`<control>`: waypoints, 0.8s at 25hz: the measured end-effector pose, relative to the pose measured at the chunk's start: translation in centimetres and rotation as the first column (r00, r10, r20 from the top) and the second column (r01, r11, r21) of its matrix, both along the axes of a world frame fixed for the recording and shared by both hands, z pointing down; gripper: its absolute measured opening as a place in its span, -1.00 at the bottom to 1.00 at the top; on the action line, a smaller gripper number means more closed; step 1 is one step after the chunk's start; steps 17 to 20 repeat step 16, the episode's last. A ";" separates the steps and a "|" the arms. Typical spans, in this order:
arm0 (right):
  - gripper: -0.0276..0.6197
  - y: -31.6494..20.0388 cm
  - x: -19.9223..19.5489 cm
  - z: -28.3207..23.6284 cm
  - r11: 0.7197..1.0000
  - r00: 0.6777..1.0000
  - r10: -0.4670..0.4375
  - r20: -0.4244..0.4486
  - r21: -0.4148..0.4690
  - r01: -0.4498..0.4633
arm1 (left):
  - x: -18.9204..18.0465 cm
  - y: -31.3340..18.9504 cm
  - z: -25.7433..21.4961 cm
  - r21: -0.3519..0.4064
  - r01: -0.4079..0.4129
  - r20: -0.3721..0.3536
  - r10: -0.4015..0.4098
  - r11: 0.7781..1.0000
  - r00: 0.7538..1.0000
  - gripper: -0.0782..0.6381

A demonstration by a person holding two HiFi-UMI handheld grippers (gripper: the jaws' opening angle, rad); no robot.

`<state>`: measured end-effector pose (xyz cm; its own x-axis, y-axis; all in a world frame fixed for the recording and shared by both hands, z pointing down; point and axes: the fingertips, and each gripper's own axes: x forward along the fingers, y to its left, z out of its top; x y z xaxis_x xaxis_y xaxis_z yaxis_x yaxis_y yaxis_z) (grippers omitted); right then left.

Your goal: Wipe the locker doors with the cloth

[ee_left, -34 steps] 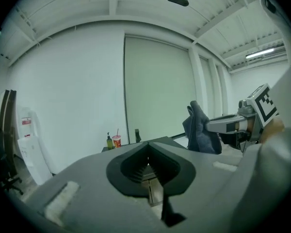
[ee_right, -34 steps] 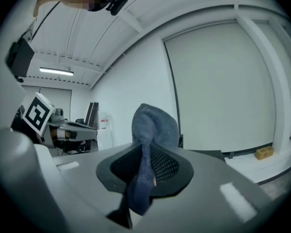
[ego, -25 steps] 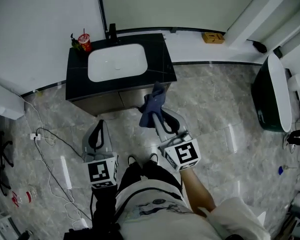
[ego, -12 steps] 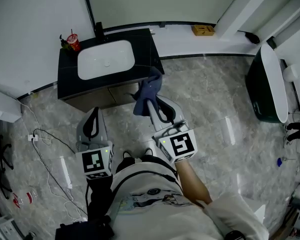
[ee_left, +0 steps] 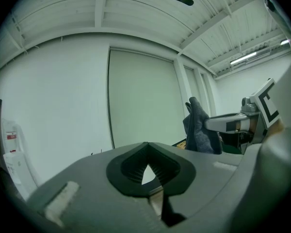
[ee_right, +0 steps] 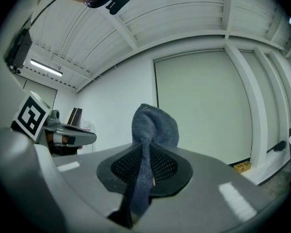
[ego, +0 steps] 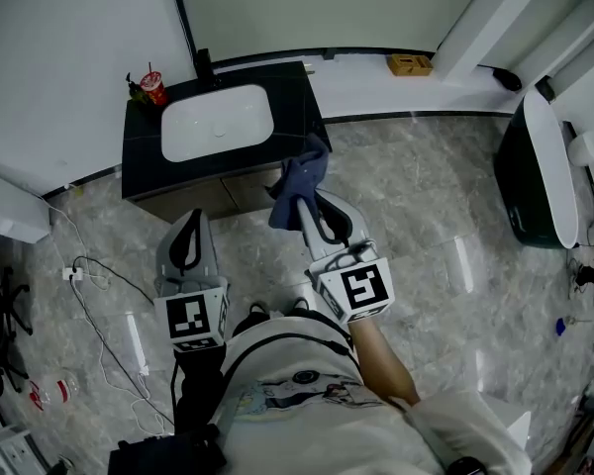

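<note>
Cloth (ego: 299, 191) at 12 o'clock, clamped in the right gripper (ego: 309, 211), jaws closed on a thin fold, most of the fabric bunched loose above the tips. Idle left gripper (ego: 191, 224) at 10 o'clock, jaws together on nothing. Probable locker doors (ego: 228, 194), the cabinet fronts under the basin (ego: 216, 124), at 11 o'clock, near but untouched. Likely trouble: fold slipping free under pressure on a door, from so slim a bite; hard jaw tips scraping the panel if the wad sits off to one side; red cup (ego: 154, 89) on the counter toppled by a high sweep; floor cable (ego: 99, 295) at 9 o'clock caught underfoot.
</note>
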<state>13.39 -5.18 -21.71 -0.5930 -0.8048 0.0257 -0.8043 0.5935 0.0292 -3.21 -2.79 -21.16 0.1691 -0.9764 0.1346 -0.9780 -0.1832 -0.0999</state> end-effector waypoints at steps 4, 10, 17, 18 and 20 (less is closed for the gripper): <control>-0.76 -0.2 0.0 0.1 1.000 1.000 -0.002 -0.001 -0.008 0.002 | 0.1 -0.1 -0.1 -0.001 0.002 0.000 -0.002 1.000 1.000 -0.78; -0.76 -0.6 -0.4 0.2 1.000 1.000 -0.012 -0.004 -0.015 0.012 | -0.5 -0.6 -0.3 0.000 0.014 -0.002 -0.014 1.000 1.000 -0.78; -0.76 -0.6 -0.8 0.2 1.000 1.000 -0.014 -0.005 -0.013 0.014 | -0.3 -0.6 0.0 -0.003 0.004 -0.002 -0.004 1.000 1.000 -0.78; -0.76 -0.6 -0.8 0.2 1.000 1.000 -0.014 -0.005 -0.013 0.014 | -0.3 -0.6 0.0 -0.003 0.004 -0.002 -0.004 1.000 1.000 -0.78; -0.76 -0.6 -0.8 0.2 1.000 1.000 -0.014 -0.005 -0.013 0.014 | -0.3 -0.6 0.0 -0.003 0.004 -0.002 -0.004 1.000 1.000 -0.78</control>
